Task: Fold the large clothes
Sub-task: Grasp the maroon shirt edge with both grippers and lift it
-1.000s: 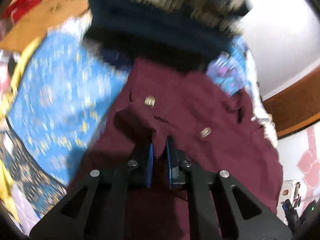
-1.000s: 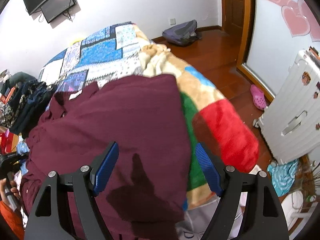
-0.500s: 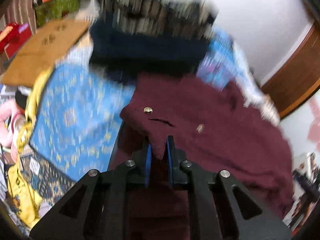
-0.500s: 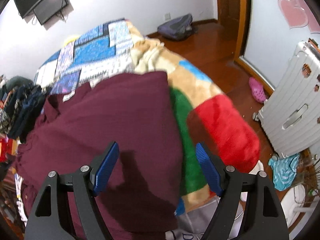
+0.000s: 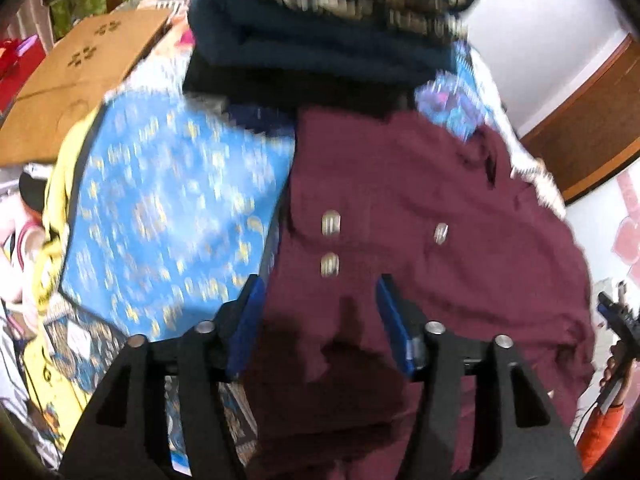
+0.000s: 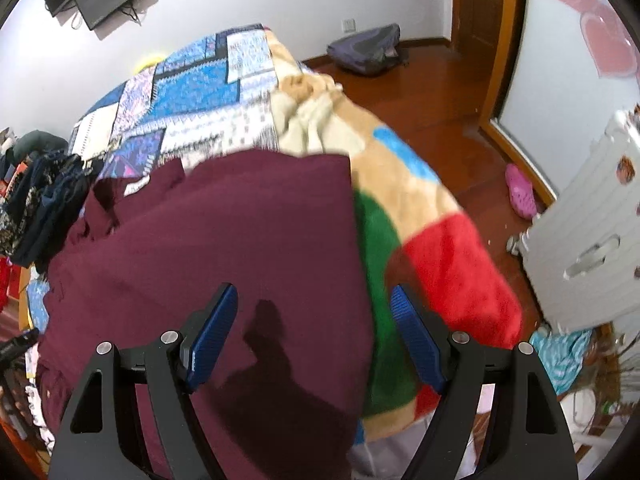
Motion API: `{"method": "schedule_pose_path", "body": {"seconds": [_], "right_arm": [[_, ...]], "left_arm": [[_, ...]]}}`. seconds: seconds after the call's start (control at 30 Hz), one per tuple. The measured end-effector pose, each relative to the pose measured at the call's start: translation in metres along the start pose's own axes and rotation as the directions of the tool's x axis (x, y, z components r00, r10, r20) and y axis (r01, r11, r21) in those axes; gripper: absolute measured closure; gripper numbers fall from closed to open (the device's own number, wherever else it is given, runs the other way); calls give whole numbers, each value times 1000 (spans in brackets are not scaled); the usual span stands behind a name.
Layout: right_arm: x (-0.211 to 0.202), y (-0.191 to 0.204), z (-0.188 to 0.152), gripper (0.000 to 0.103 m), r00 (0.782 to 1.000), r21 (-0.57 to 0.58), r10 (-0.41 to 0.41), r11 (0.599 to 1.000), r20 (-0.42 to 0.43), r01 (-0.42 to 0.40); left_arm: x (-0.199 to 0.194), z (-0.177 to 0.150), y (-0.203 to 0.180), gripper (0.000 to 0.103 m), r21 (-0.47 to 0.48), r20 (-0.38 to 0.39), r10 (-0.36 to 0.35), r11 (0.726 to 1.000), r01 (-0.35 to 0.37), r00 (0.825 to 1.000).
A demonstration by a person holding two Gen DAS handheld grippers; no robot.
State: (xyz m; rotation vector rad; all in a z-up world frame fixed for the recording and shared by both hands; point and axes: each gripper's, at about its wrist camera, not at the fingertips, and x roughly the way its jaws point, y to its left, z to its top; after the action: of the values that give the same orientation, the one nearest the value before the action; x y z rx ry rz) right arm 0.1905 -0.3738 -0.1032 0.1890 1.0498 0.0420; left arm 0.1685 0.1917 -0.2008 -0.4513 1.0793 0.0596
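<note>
A large maroon garment [image 5: 420,216] with metal buttons lies spread on the bed. In the left wrist view my left gripper [image 5: 318,292] is open and empty just above its buttoned edge. In the right wrist view the same garment [image 6: 224,248] covers the near part of the bed. My right gripper [image 6: 314,304] is open and empty above the garment's right edge.
A blue patterned cloth [image 5: 168,208] lies left of the garment. A pile of dark folded clothes [image 5: 320,48] sits behind it. A colourful blanket [image 6: 420,248] hangs off the bed's right side. A white suitcase [image 6: 588,240] and a pink shoe [image 6: 520,192] are on the floor.
My left gripper has opened and let go of the garment's edge, which now lies flat. The right gripper has stayed open and shifted slightly over the garment.
</note>
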Motion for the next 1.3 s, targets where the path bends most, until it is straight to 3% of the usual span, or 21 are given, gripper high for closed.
{"method": "schedule_pose_path", "body": {"seconds": [0.03,0.13,0.27,0.33,0.4,0.43,0.5,0.8,0.87,0.97,1.0,1.07,1.13,1.3], "right_arm": [[0,0,5,27,1000,-6,2,1000,3,-2],[6,2,15,27,1000,-18,22,1000,-7,-22],[26,1,21,27,996,-14,66,998,-61,-67],[39,-4,23,27,993,9,74,997,-95,-73],[49,-9,24,27,990,34,73,997,-120,-70],[54,-11,25,27,987,47,90,995,-136,-84],[58,-14,28,27,982,64,119,992,-143,-111],[79,-26,45,26,958,193,254,955,-137,-225],[80,-24,46,44,959,216,260,948,-112,-232],[74,-18,45,53,971,221,227,953,-78,-205],[71,-17,44,57,975,217,212,957,-63,-194],[65,-20,43,75,981,223,189,959,-37,-176],[57,-27,43,86,982,243,189,953,-15,-180],[43,-21,51,93,982,176,189,966,16,-189]], "left_arm": [[-2,8,4,35,-8,16,-16,1000,16,1000],[5,26,9,33,-11,22,-45,999,46,999],[43,44,14,33,-18,-46,-49,999,48,998],[61,46,19,33,-43,-79,-92,995,89,993],[82,47,25,33,-88,-120,-189,980,179,975],[90,44,28,33,-121,-142,-257,963,240,956],[98,41,28,32,-143,-148,-316,945,296,937],[106,39,-4,23,-18,-136,-296,955,296,945],[111,45,-6,23,-32,-128,-293,956,292,947],[114,49,-12,24,-33,-100,-277,961,275,956],[112,51,-10,27,-22,-94,-266,964,265,959],[113,51,-16,35,4,-83,-234,972,235,969],[108,50,-23,56,21,-79,-218,975,220,973],[69,46,-55,78,104,-43,-131,985,134,991]]}}
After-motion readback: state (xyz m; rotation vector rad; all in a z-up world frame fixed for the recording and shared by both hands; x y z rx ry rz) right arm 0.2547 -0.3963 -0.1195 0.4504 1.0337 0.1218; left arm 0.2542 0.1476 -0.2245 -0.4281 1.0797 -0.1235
